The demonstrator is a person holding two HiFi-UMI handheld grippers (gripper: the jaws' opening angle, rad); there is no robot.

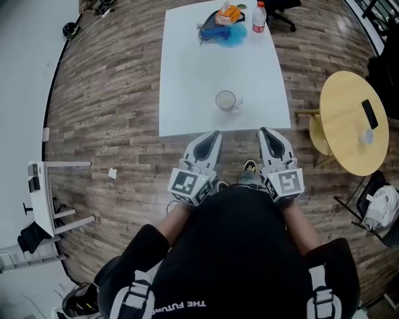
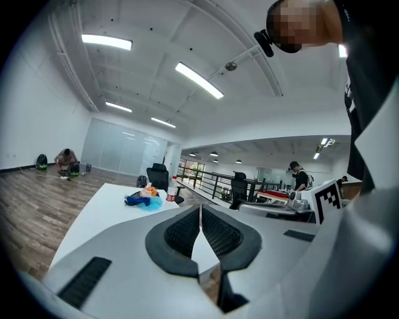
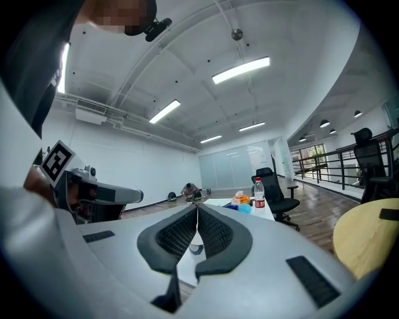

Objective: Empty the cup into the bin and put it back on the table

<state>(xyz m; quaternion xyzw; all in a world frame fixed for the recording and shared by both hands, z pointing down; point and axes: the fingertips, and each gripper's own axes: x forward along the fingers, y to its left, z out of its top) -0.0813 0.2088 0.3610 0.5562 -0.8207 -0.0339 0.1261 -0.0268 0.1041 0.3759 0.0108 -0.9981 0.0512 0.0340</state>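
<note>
A clear glass cup (image 1: 225, 100) with a handle stands upright near the front edge of the white table (image 1: 187, 75). My left gripper (image 1: 216, 133) hovers just short of that edge, left of the cup, jaws shut with nothing between them. The right gripper (image 1: 262, 130) is level with it, right of the cup, also shut and empty. In the left gripper view the pads of the left gripper (image 2: 200, 209) meet in a thin line. Below the closed pads of the right gripper (image 3: 197, 209), the cup (image 3: 195, 249) shows through the gap. No bin is in view.
At the table's far end lie a water bottle (image 1: 259, 17) and a blue and orange bundle (image 1: 225, 30). A round yellow table (image 1: 352, 121) with a phone (image 1: 370, 114) stands to the right. A white rack (image 1: 38, 196) is on the floor at the left.
</note>
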